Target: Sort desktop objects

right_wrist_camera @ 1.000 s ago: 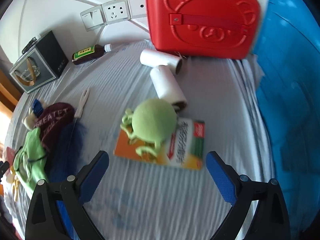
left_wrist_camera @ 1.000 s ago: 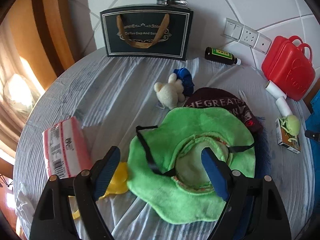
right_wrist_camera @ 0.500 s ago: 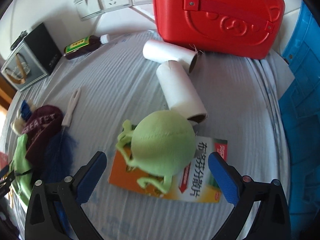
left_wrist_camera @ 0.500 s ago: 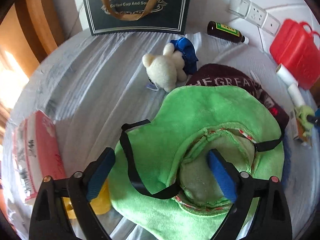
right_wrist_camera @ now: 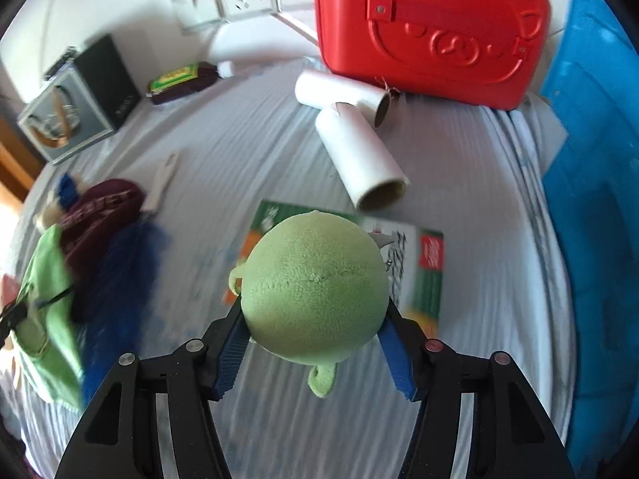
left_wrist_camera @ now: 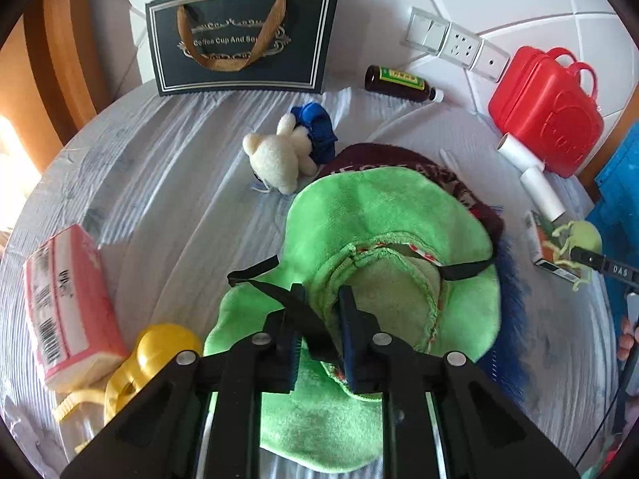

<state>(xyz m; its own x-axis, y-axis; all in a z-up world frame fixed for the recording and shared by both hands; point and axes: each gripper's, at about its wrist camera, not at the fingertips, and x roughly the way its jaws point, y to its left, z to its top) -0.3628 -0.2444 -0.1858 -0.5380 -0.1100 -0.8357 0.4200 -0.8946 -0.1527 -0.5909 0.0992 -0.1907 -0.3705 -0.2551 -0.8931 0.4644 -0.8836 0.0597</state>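
The left hand-held gripper (left_wrist_camera: 319, 311) is closing, its 2 blue pads pinching the inner brim and black strap of the green plush hat (left_wrist_camera: 383, 231). The hat lies flat on the counter (left_wrist_camera: 159, 183), which is covered in a pale striped cloth, and it overlaps a maroon cap (left_wrist_camera: 399, 159). A white plush bear (left_wrist_camera: 275, 159) lies just beyond the hat; a pink tissue pack (left_wrist_camera: 68, 311) and a yellow toy (left_wrist_camera: 159, 351) sit to its left.

The right hand-held gripper (right_wrist_camera: 315, 343) is also closing, and its pads press both sides of a round green plush toy (right_wrist_camera: 315, 291). The toy sits above a flat printed box (right_wrist_camera: 423, 271); whether they still touch is hard to tell. 2 white rolls (right_wrist_camera: 359, 151) lie near the red case (right_wrist_camera: 431, 28) at the back.
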